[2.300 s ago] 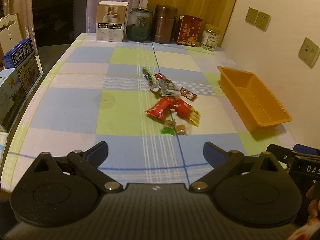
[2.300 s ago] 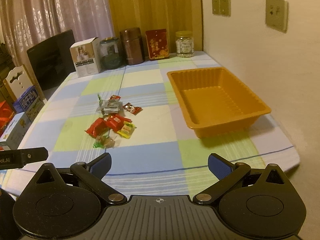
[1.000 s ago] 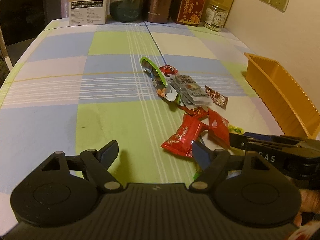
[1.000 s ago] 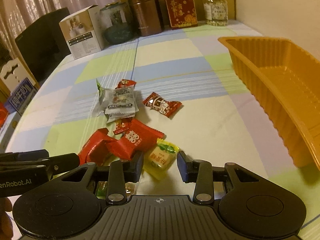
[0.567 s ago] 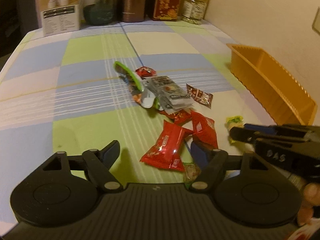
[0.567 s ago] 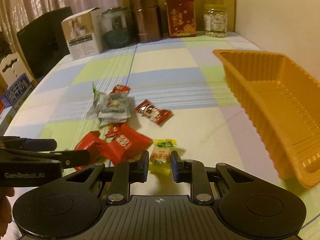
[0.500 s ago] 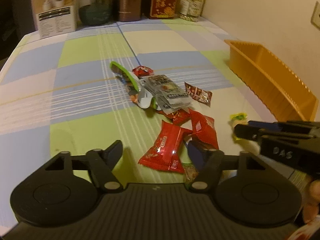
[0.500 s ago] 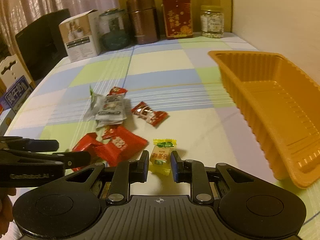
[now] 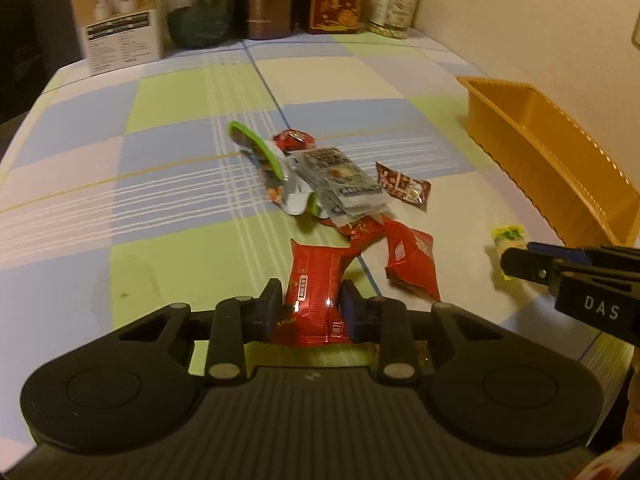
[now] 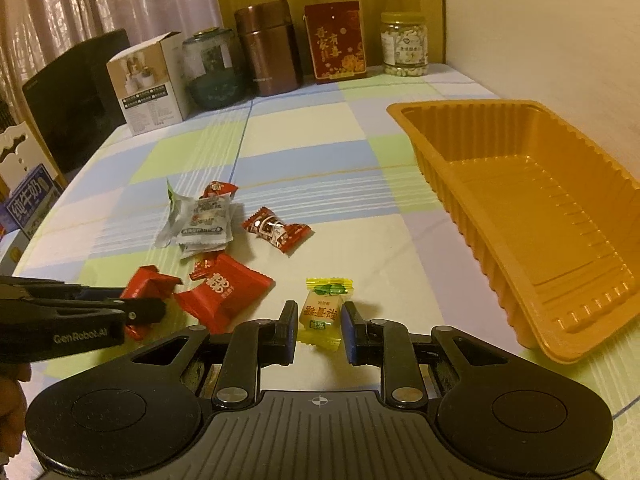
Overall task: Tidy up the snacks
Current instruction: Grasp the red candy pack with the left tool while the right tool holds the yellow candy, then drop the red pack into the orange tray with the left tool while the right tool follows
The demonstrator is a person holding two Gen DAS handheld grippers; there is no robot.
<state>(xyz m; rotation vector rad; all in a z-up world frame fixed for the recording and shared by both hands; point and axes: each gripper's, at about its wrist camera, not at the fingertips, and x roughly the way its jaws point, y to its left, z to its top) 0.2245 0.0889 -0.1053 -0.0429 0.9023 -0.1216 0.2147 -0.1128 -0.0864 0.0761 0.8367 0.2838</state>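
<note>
Red foil filled my left claw (image 9: 309,307): its jaws were closing on a long red snack packet (image 9: 316,280) lying on the checked counter (image 9: 168,216), pads already pressing its sides. My right claw (image 10: 319,332) was clamped on a yellow candy (image 10: 322,312). Beside that lay a square red packet (image 10: 224,288), then grey sachets (image 10: 204,220) and a dark red wrapped candy (image 10: 276,230) further out. The empty orange tray (image 10: 560,200) sat to the right, well apart from the pile. At the far edge stood a white box (image 10: 150,84), jars and a brown canister (image 10: 270,50).
</note>
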